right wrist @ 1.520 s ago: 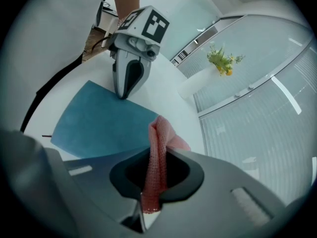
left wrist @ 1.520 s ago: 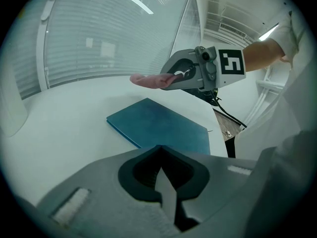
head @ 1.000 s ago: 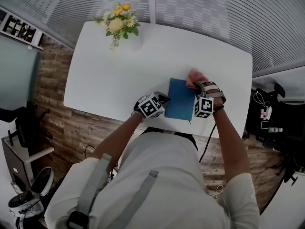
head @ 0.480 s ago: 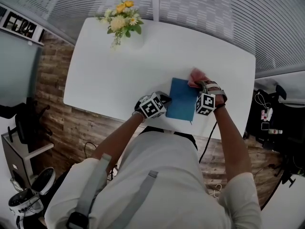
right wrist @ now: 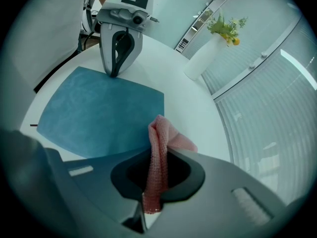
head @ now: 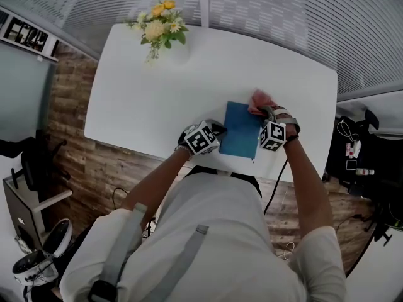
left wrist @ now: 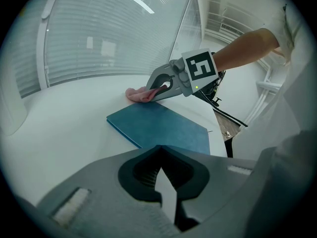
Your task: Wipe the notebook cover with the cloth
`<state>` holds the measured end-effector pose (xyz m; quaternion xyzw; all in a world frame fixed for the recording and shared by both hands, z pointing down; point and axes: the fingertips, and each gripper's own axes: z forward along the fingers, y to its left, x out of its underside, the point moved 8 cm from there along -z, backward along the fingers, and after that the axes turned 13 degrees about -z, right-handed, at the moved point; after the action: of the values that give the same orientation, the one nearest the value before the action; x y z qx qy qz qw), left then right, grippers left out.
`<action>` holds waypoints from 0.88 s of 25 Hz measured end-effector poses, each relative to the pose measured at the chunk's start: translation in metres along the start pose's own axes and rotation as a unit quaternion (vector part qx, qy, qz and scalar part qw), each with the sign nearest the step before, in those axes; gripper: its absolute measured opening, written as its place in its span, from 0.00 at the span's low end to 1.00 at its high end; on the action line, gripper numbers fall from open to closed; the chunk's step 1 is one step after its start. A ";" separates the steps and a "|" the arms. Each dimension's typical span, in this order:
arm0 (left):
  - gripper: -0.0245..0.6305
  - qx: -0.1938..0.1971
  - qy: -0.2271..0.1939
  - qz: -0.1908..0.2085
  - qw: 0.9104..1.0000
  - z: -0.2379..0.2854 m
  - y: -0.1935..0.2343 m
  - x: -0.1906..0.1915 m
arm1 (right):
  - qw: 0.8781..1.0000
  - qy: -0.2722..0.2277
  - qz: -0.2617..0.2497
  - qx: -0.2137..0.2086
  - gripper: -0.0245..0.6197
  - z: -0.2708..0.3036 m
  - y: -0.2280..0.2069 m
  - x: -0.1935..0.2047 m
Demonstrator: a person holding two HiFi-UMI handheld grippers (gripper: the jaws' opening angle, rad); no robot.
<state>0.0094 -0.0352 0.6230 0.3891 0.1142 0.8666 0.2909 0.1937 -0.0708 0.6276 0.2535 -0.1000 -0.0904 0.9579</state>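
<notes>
A blue notebook (head: 242,129) lies closed on the white table (head: 157,99) close to its near edge. My left gripper (head: 218,129) is shut with nothing between its jaws, and its tips rest on the notebook's left edge (right wrist: 113,73). My right gripper (head: 262,110) is shut on a pink cloth (head: 259,99) at the notebook's far right corner. In the right gripper view the cloth (right wrist: 159,148) hangs pinched upright between the jaws, bunched against the table just beyond the blue cover (right wrist: 99,110). The left gripper view shows the notebook (left wrist: 158,130) ahead, with the cloth (left wrist: 140,94) at its far corner.
A white vase of yellow flowers (head: 160,33) stands at the table's far left, also seen in the right gripper view as the vase (right wrist: 210,48). A black cable (left wrist: 223,115) hangs off the table's near right edge. A wooden floor lies below.
Almost nothing: the right gripper with the cloth has shifted only slightly at the notebook's far right corner. The left gripper stays on the notebook's left edge.
</notes>
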 end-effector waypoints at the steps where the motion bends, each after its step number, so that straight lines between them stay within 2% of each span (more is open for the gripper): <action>1: 0.04 0.001 -0.003 0.002 1.000 0.001 0.000 0.000 | 1.000 -0.001 0.002 0.000 0.05 0.000 0.000 0.000; 9: 0.04 -0.002 0.008 -0.004 1.000 -0.001 0.001 0.001 | 1.000 -0.005 0.011 -0.002 0.05 -0.002 0.005 -0.001; 22: 0.04 0.003 0.000 0.000 1.000 0.002 0.002 0.001 | 1.000 -0.011 0.019 -0.018 0.05 -0.005 0.012 -0.005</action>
<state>0.0094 -0.0363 0.6263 0.3898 0.1167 0.8664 0.2894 0.1914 -0.0565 0.6284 0.2329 -0.1138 -0.0767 0.9628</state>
